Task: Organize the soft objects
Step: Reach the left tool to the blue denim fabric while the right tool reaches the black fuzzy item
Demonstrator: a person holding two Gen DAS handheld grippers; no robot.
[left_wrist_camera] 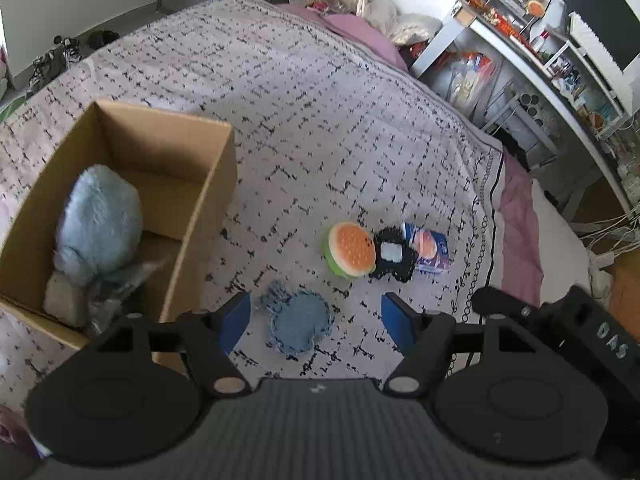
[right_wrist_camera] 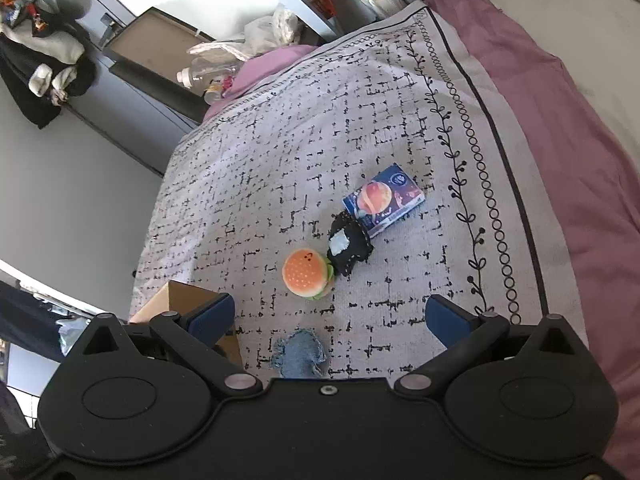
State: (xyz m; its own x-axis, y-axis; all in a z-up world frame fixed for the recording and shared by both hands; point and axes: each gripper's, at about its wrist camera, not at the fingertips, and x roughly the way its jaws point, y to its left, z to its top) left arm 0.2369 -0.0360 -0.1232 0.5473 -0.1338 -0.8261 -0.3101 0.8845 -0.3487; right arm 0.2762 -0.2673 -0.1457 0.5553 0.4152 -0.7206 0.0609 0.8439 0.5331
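Right gripper [right_wrist_camera: 330, 318] hangs over the patterned bedspread [right_wrist_camera: 248, 184], jaws wide, nothing between them. Ahead lie a plush burger [right_wrist_camera: 306, 274], a black plush [right_wrist_camera: 349, 249] touching it, then a blue carton [right_wrist_camera: 383, 200] — denim piece [right_wrist_camera: 300, 354] nearest.

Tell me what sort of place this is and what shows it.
Most likely a lived-in bedroom. The work surface is a bed with a black-and-white patterned bedspread over a pink sheet; white cluttered shelving stands beside it, and dark clothes are piled on a grey cabinet.
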